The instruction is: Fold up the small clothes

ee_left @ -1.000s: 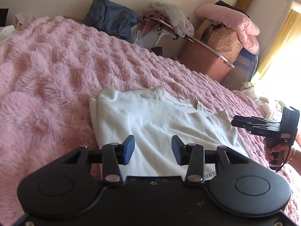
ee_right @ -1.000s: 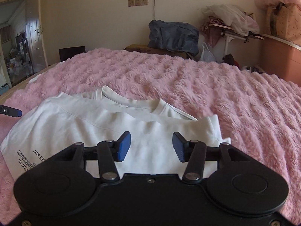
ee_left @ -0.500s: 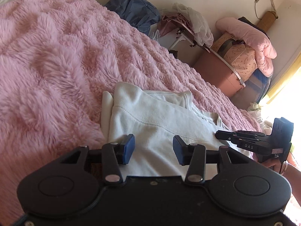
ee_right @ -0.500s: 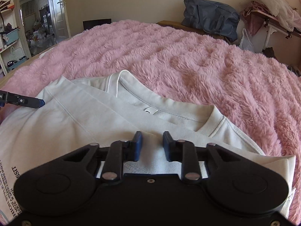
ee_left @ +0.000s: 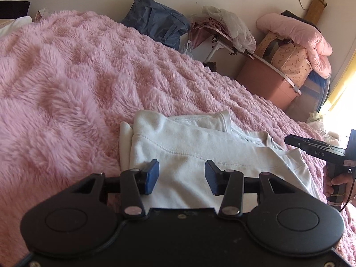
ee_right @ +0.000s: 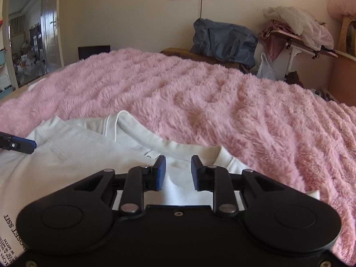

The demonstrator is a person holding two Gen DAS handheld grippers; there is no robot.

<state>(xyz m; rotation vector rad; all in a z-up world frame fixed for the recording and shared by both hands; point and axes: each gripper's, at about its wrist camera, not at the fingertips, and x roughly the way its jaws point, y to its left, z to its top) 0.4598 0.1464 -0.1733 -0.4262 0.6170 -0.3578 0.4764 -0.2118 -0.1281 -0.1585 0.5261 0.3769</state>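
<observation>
A fluffy pink blanket [ee_left: 73,84] covers the bed and fills most of both views. On its near part lies a white T-shirt [ee_left: 200,155], partly folded, with the collar on its far side and black printed text at the near left corner in the right wrist view. The left gripper [ee_left: 182,176] stands over the shirt's left part with its blue pads wide apart, holding nothing. The right gripper [ee_right: 176,173] is over the collar area, its pads separated with cloth between them but not pinched. Farther away, a dark blue bag [ee_right: 224,40] sits near the wall.
</observation>
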